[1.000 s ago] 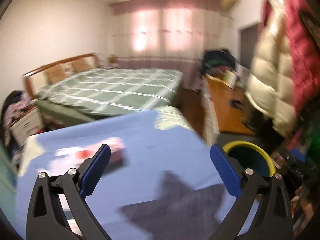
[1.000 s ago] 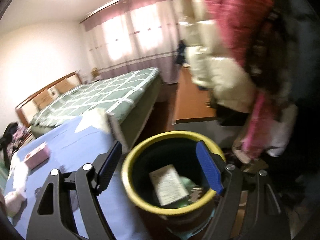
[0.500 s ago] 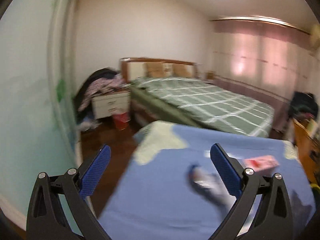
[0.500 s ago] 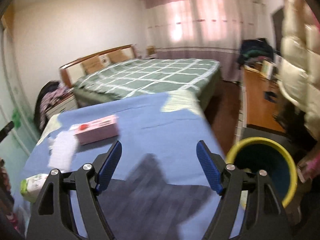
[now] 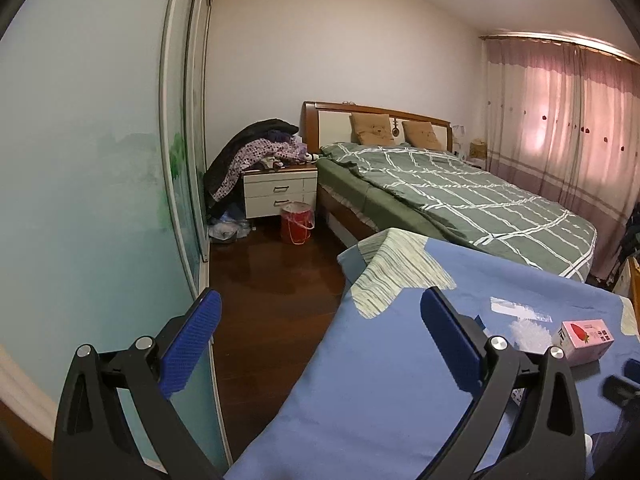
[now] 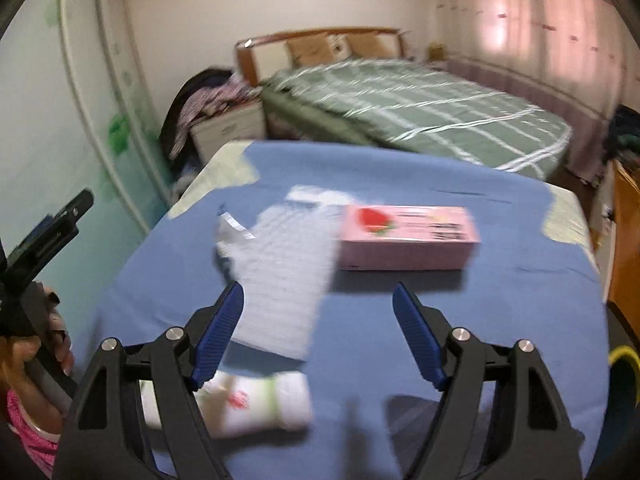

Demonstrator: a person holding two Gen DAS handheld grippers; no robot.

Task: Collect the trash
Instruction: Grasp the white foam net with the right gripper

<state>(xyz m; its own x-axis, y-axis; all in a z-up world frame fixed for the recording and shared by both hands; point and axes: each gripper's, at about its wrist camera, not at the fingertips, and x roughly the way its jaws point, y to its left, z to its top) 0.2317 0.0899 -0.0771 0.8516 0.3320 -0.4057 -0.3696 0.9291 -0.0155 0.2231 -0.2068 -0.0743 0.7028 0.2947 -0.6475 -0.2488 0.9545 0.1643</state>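
Hovering over leftover trash, both your tongs (image 6: pixel 316 336) apart, gripping nothing.
Box (image 6: pixel 408 238), wrap (image 6: pixel 288 264) and tube (image 6: pixel 256 404) lie uncollected on the surface (image 6: pixel 440 320); left tongs (image 5: pixel 320 344) point away.

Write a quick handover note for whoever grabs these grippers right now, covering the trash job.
Left gripper: open, holding nothing, pointed past the table's edge toward the floor.
Right gripper: open, holding nothing, above the blue table.
On the table: pink strawberry box, white bubble wrap sheet, white tube near the right gripper's left finger.
Yellow bin shows only as a rim at the table's right.
Done: cannot tell from here.
Left: all three pieces.
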